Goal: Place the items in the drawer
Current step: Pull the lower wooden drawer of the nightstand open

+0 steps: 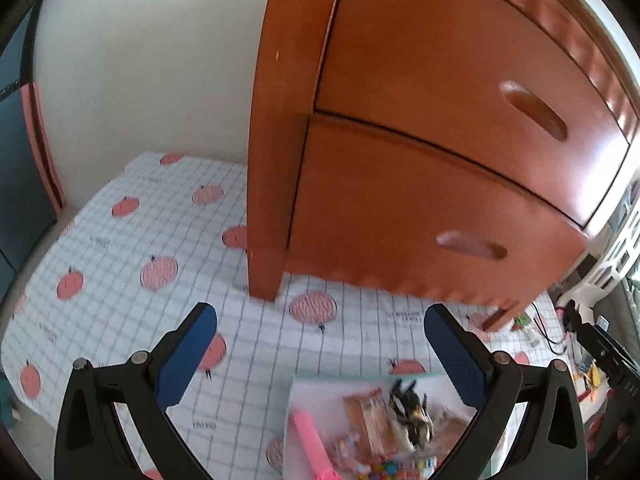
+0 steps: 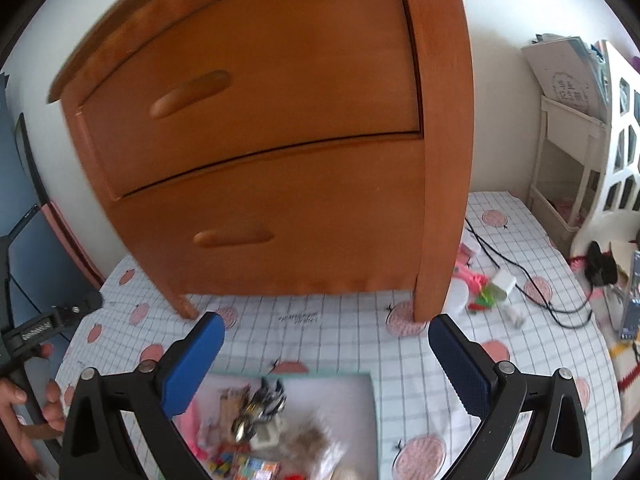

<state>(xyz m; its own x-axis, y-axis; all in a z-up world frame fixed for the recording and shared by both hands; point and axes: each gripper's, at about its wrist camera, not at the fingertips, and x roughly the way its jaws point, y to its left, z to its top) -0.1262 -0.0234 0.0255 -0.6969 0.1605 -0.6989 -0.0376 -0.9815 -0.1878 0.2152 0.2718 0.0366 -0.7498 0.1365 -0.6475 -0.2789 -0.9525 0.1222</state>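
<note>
Both drawers of the wooden nightstand (image 2: 260,152) are found closed. The tray of small items (image 2: 288,420) is seen directly below the right tool (image 2: 326,364), which is spread and empty; the left tool (image 1: 320,354), likewise spread, is offset left.

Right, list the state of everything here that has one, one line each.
Top drawer: shut.
Bottom drawer: shut.
Tray: on the cloth in front of the cabinet, holding small items.
Left gripper: open, empty, above the tray.
Right gripper: open, empty, above the tray.
Cable: loose on the cloth, right of the cabinet.
</note>
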